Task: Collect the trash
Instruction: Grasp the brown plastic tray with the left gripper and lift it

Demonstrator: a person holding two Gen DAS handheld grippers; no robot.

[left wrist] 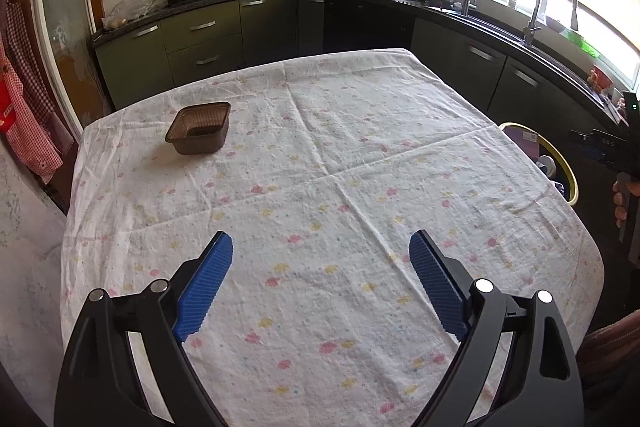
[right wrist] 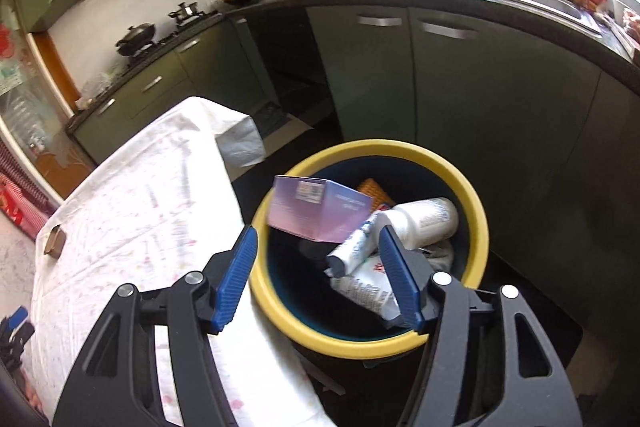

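A brown see-through plastic tray (left wrist: 199,127) sits on the far left part of the flower-print tablecloth (left wrist: 340,155); it shows small at the table's left edge (right wrist: 55,244) in the right wrist view. My left gripper (left wrist: 320,239) hangs open over the near middle of the table, well short of the tray, with nothing between its blue pads. My right gripper (right wrist: 318,231) is open above the yellow-rimmed trash bin (right wrist: 372,147) beside the table. In the bin lie a purple box (right wrist: 316,211), a white bottle (right wrist: 424,219), a white tube (right wrist: 352,247) and other packaging. No pad touches them.
The bin (left wrist: 560,163) stands on the floor off the table's right edge, with a hand (left wrist: 622,199) on the other gripper above it. Dark green kitchen cabinets (right wrist: 460,99) and a sink counter (left wrist: 500,27) wrap around behind. A checked cloth (left wrist: 24,99) hangs at the left.
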